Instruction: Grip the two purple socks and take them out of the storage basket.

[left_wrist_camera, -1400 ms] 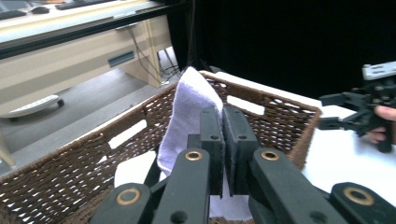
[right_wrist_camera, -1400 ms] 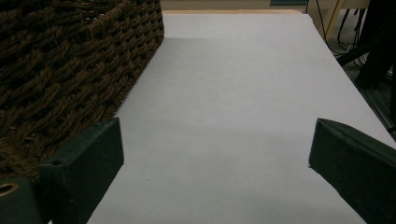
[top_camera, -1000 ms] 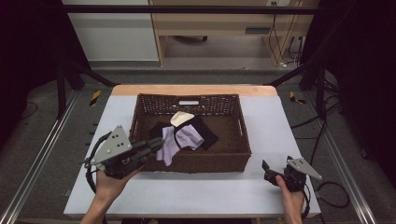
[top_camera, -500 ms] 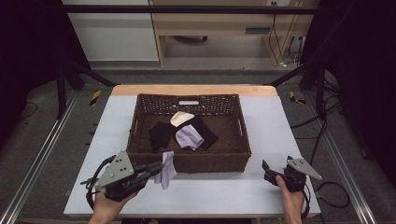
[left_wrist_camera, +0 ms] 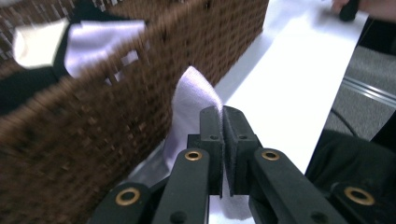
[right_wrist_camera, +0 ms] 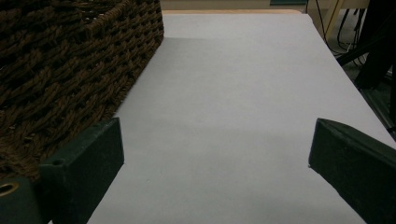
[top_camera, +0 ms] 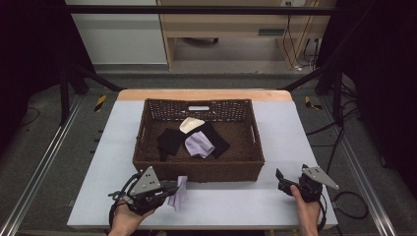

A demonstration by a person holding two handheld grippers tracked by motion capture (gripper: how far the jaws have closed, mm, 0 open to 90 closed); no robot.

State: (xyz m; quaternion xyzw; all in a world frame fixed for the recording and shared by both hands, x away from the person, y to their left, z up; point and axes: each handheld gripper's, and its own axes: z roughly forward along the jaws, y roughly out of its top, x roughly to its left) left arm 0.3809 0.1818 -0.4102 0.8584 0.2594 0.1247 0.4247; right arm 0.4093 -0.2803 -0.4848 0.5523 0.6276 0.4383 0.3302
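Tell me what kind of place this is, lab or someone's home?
Most likely a lab recording rig, not a home: a white table boxed in by black frame bars, loose cables on the floor, and a hand-held left gripper gripping a lilac cloth.

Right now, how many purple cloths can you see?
2. One purple cloth hangs from the left claw over the table, just in front of the basket. The other purple cloth lies inside the basket on black cloth. More may hide underneath.
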